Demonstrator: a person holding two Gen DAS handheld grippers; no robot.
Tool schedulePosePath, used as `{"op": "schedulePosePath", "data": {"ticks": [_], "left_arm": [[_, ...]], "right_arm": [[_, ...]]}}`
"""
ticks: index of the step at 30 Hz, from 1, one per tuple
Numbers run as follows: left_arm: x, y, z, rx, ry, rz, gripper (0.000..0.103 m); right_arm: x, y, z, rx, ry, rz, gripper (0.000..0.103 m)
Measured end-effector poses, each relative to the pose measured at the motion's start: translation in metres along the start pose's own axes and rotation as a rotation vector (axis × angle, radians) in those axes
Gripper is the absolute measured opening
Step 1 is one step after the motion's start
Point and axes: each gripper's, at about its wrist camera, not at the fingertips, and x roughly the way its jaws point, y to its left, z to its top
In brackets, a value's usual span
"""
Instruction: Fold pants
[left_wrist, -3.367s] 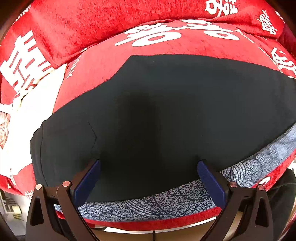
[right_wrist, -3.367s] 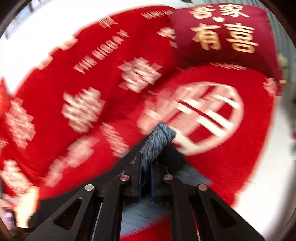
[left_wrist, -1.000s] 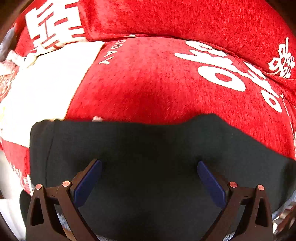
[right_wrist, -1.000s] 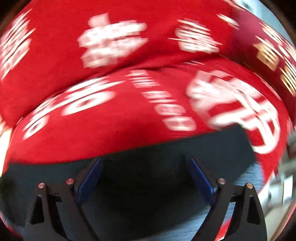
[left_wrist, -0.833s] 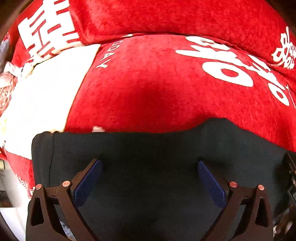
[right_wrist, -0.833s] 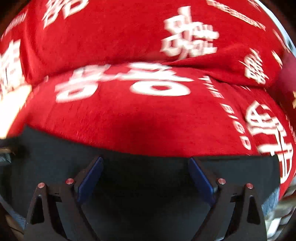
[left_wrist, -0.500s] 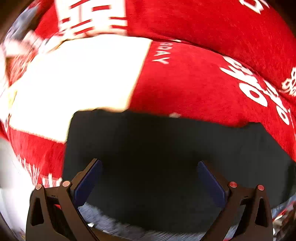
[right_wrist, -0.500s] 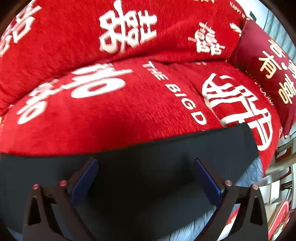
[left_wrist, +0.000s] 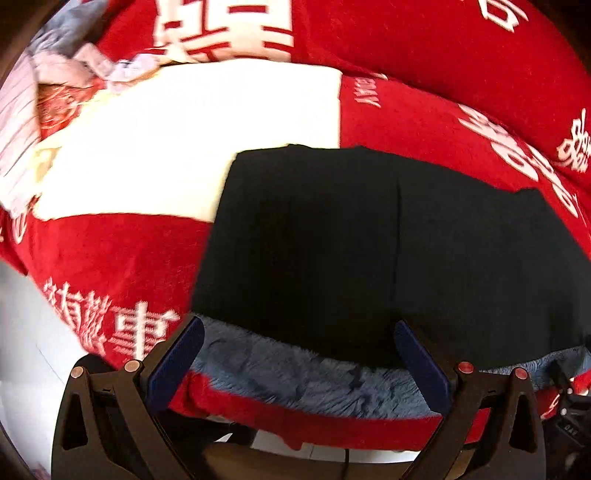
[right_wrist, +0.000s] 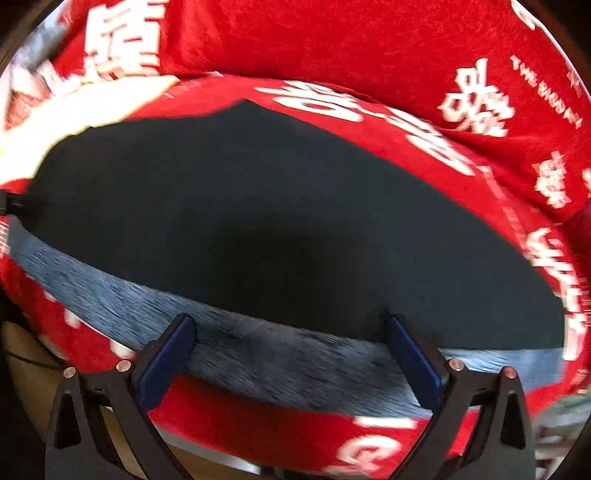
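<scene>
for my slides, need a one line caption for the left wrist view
Open left gripper above black pants with grey fleece lining, spread on a red printed sofa cover.

The right tongs (right_wrist: 286, 350), earlier clamped on the grey fleecy lining of the black fabric pants (right_wrist: 280, 221), let go and spread wide; the left tongs (left_wrist: 297, 356) drew back, baring that lining

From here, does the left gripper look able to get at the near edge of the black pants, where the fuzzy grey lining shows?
Probably yes: the left gripper is open, and the black pants' fuzzy grey lining lies uncovered between its fingers.
</scene>
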Motion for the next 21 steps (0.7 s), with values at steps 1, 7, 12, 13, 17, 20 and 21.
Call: {"op": "schedulePosePath", "data": {"ticks": [1,7,12,13,17,20,21], "left_arm": [[-0.004,-0.002,-0.003,-0.009,-0.005,-0.035,0.103],[0.005,-0.044,-0.021,0.136,-0.059,-0.006,0.103],[0.014,-0.003,-0.028,0.059,0.001,-0.029,0.103],[0.018,0.010,-0.028,0.024,0.022,-0.049,0.103],[0.023,0.044,-0.033,-0.104,0.082,-0.068,0.103],[0.005,0.035,-0.032,-0.090,0.032,-0.070,0.103],[0.001,0.022,-0.030,-0.056,0.019,-0.100,0.103]], "right_arm": [[-0.007,0.003,0.002,0.010,-0.026,0.004,0.103],[0.000,0.051,0.015,0.008,-0.040,0.135,0.103],[0.007,0.031,-0.006,-0.013,-0.015,0.059,0.102],[0.007,0.023,-0.009,0.004,-0.007,0.046,0.102],[-0.007,-0.003,-0.011,0.106,0.017,0.005,0.103],[-0.026,0.008,-0.002,0.139,-0.051,0.087,0.103],[-0.029,0.019,0.004,0.116,-0.072,0.107,0.103]]}}
